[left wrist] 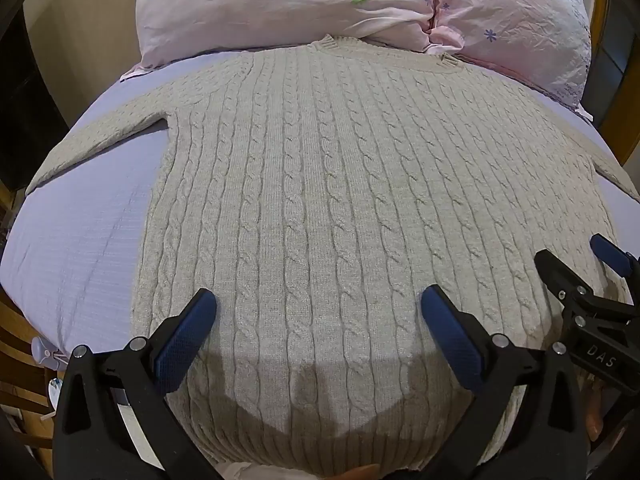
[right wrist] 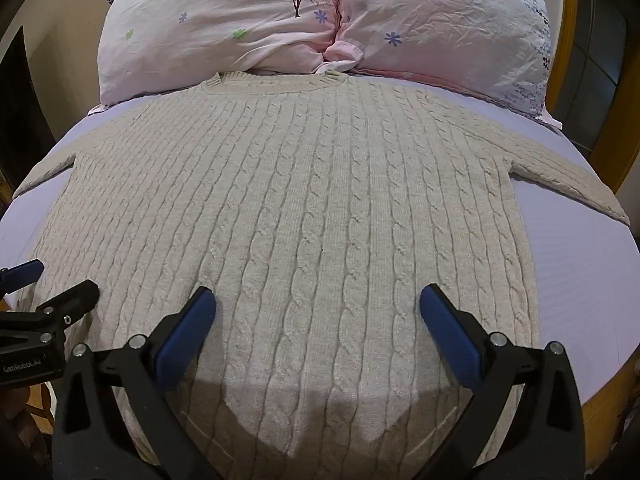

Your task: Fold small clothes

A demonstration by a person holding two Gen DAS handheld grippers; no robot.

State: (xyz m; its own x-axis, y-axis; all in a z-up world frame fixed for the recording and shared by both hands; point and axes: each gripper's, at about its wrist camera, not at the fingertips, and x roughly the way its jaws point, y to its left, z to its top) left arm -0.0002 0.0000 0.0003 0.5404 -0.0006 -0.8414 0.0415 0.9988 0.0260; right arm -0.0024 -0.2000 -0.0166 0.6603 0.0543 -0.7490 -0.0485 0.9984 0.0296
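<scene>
A beige cable-knit wool sweater (left wrist: 320,184) is lying spread flat on a bed covered in a pale lavender sheet (left wrist: 80,240), collar pointing away towards two pink floral-print pillows (left wrist: 280,4), hem nearest the cameras. Its long axis is running straight away from both grippers, so each one is looking up the body from the hem end.

The left gripper (left wrist: 318,312) is hovering over the lower left part of the body, its blue-padded fingers spread wide with nothing between them. The right gripper (right wrist: 318,312) is doing the same over the lower right part — jaws apart, empty. Each is sitting nearer its own side seam: the left sleeve (left wrist: 100,136) is stretching out to the left, the right sleeve (right wrist: 572,184) to the right, both lying flat and clear of the body.

Whether the fingertips are actually touching the knit or just hanging above it is hard to judge from this angle. No fold is made yet. The pillows are crowding the collar, possibly overlapping its edge, and the wooden bed frame (right wrist: 600,380) is running close by on the right; otherwise nothing is blocking a reach to either sleeve or the hem.
</scene>
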